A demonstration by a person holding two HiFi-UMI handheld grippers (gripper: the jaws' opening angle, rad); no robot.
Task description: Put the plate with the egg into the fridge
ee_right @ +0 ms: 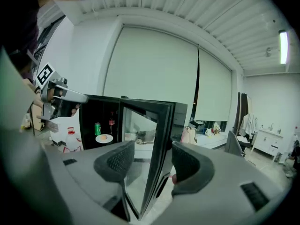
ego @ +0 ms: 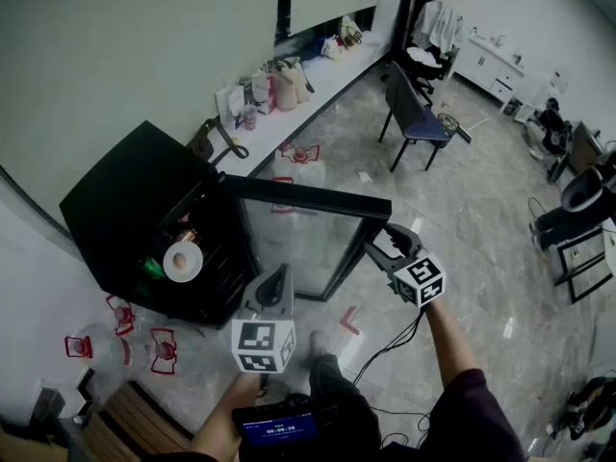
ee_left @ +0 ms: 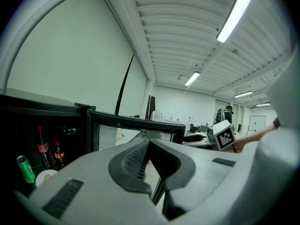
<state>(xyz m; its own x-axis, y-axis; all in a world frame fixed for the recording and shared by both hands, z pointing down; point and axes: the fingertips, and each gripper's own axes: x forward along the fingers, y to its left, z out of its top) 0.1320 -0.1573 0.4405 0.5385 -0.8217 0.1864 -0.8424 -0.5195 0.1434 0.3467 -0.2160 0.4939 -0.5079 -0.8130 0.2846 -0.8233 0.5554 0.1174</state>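
The white plate (ego: 182, 262) with the egg (ego: 180, 259) sits on a shelf inside the black fridge (ego: 115, 205). It also shows in the left gripper view as the plate (ee_left: 45, 176) and in the right gripper view as the plate (ee_right: 104, 138). The glass fridge door (ego: 306, 221) stands open. My right gripper (ego: 379, 245) is open, with the free edge of the door (ee_right: 158, 144) between its jaws. My left gripper (ego: 278, 279) hangs in front of the fridge, apart from the plate. Its jaws (ee_left: 149, 143) are shut with nothing in them.
A green can (ee_left: 26, 168) and two cola bottles (ee_left: 42, 147) stand in the fridge beside the plate. Large water jugs (ego: 154, 349) sit on the floor left of the fridge. A counter with bags (ego: 279, 85) runs behind, and a chair (ego: 414, 114) stands beyond it.
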